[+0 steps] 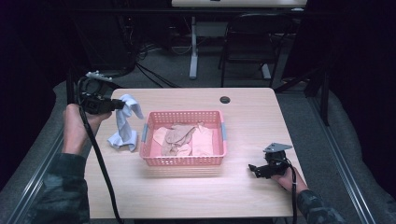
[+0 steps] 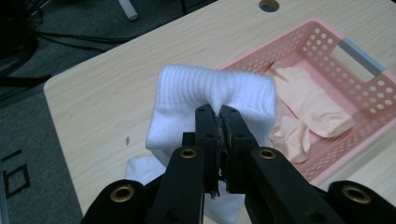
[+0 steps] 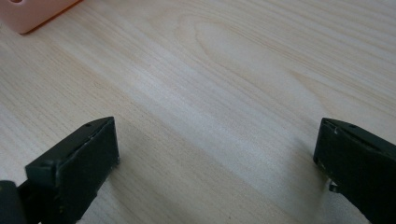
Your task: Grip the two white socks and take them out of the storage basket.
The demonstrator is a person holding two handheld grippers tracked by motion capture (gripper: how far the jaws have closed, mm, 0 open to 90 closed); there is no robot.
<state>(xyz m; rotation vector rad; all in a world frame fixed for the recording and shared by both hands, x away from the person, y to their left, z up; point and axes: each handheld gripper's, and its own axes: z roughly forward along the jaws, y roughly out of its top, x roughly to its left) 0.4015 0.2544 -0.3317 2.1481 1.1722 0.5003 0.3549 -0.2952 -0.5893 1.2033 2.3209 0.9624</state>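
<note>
A white sock [image 1: 125,122] hangs from my left gripper [image 1: 119,104], which is shut on its ribbed cuff left of the pink basket [image 1: 184,161]. Its lower end rests on the table. In the left gripper view the black jaws [image 2: 219,122] pinch the cuff of the white sock [image 2: 187,93], with the pink basket [image 2: 369,100] beyond it. Several beige and peach socks [image 1: 183,139] lie in the basket. My right gripper [image 1: 255,170] rests low on the table at the front right, jaws wide open over bare wood [image 3: 215,140] with nothing between them.
The light wooden table [image 1: 252,116] has a cable hole [image 1: 225,99] near its far edge. A black chair [image 1: 247,42] and a desk leg [image 1: 193,46] stand beyond the table. A corner of the basket [image 3: 32,14] shows in the right gripper view.
</note>
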